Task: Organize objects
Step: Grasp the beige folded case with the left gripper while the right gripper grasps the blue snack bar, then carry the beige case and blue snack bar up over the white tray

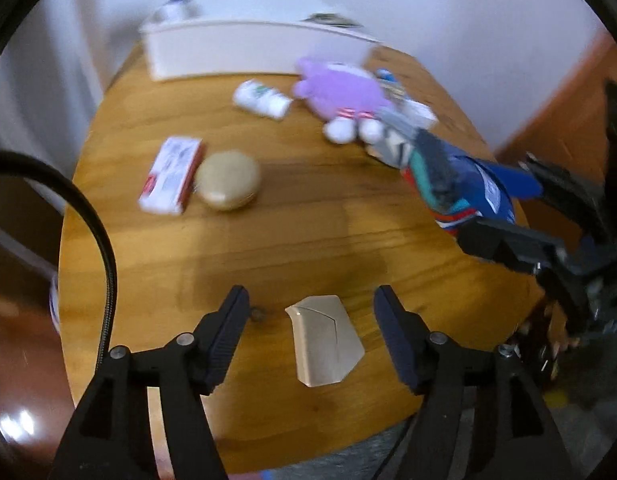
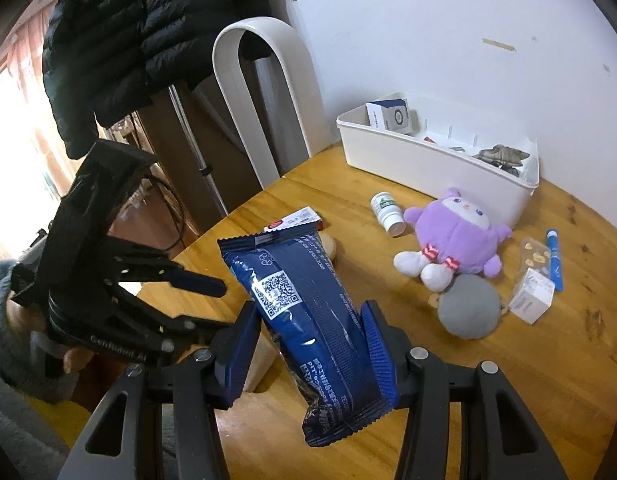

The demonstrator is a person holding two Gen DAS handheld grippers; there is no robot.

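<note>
Presently, right gripper [image 2: 308,344]: jaws part-way closed, both blue pads pressed on a dark blue snack packet [image 2: 308,312], held clear above the wooden table [image 2: 488,392].
Packet attitude: upright, tilted slightly — QR label facing the right wrist camera.
Left gripper [image 1: 312,340]: jaws stood well apart, nothing gripped; a pale beige faceted object [image 1: 324,340] lay on the table below the gap, touching neither pad.
White bin [image 2: 428,164]: at the far edge by the wall, holding a small box and other items.
Loose items: purple plush toy [image 2: 460,232] just in front of the bin; white bottle [image 2: 386,210] on its side beside it; grey round cushion [image 2: 468,308] touching the plush's feet.
Other — red-and-white box [image 1: 172,174] just beside a round tan case [image 1: 228,180].
</note>
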